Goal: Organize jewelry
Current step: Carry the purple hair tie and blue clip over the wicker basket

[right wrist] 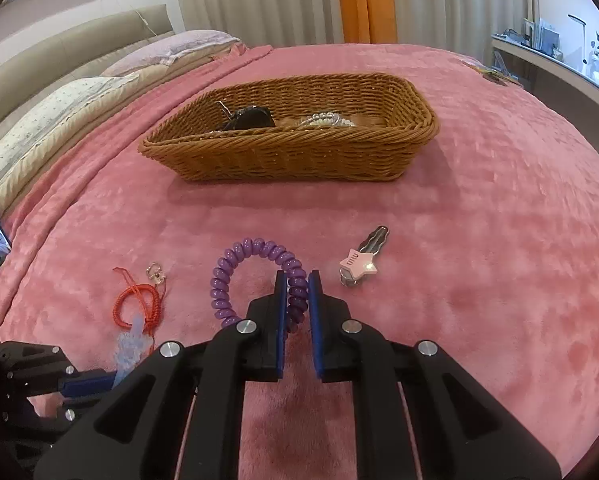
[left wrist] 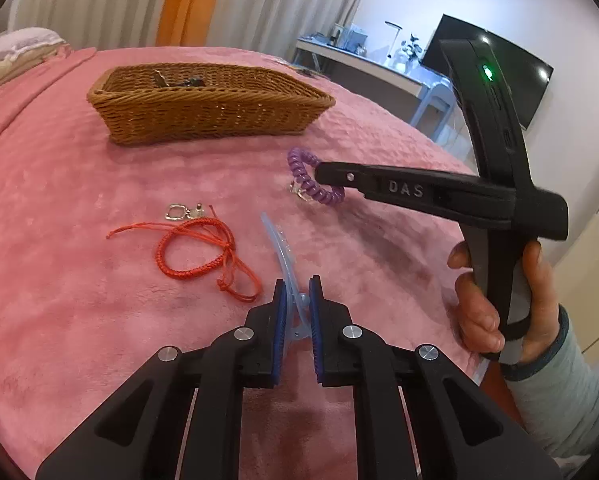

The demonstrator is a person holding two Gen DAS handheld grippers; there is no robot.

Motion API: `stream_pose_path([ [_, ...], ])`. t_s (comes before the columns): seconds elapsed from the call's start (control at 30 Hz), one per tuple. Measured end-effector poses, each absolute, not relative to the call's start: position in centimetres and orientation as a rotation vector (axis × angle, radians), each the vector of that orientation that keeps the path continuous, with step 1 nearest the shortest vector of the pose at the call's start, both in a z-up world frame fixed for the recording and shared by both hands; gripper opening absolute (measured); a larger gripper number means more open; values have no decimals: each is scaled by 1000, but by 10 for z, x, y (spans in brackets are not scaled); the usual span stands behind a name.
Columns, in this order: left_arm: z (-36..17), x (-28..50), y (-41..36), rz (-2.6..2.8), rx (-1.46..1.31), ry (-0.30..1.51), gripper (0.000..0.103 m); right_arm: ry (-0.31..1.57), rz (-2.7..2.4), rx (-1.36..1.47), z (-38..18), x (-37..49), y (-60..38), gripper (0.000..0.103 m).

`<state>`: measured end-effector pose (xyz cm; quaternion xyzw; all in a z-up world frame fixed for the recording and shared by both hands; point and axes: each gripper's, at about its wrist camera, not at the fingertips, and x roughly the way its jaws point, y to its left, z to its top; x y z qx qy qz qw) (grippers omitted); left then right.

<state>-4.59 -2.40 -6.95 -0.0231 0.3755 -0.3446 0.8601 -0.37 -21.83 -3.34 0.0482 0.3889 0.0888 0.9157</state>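
You had both grippers loaded here. The left gripper (left wrist: 297, 294) had its jaws pinched nearly shut on the translucent blue hair clip (left wrist: 281, 252), whose long axis ran forward, away from the jaws and a bit left. The right gripper (right wrist: 297, 284) had its jaws closed around one end of the purple coil bracelet (right wrist: 255, 276), the rest of the loop arcing out left over the bed.

The wicker basket (right wrist: 295, 160) sat straight ahead of both, farther up the bed, long side facing you, with a dark item and some pearly beads already in it. Looked like the right hand had the more direct line to it.

Not yet picked up: the red cord bracelet (left wrist: 197, 256), a small metal clasp (left wrist: 177, 212), and a pink star hair clip (right wrist: 359, 266). All of it lay on a fuzzy pink blanket (right wrist: 479, 240) in a bedroom, with pillows to the left, curtains behind and a desk to the right.
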Motion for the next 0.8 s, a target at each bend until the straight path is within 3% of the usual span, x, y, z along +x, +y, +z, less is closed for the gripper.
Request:
stream_pose_path([
  [0.17, -57, -49, -17, -732, -86, 734, 9, 715, 198, 124, -17, -17, -224, 9],
  [0.47, 30, -32, -12, -685, -29, 552, 9, 516, 166, 112, 66, -25, -232, 9],
  [0.63, 71, 12, -20, -629, 0, 471, 9, 459, 117, 84, 106, 12, -233, 9],
  [0.8, 76, 72, -29, -626, -63, 476, 9, 479, 90, 106, 112, 75, -236, 9],
])
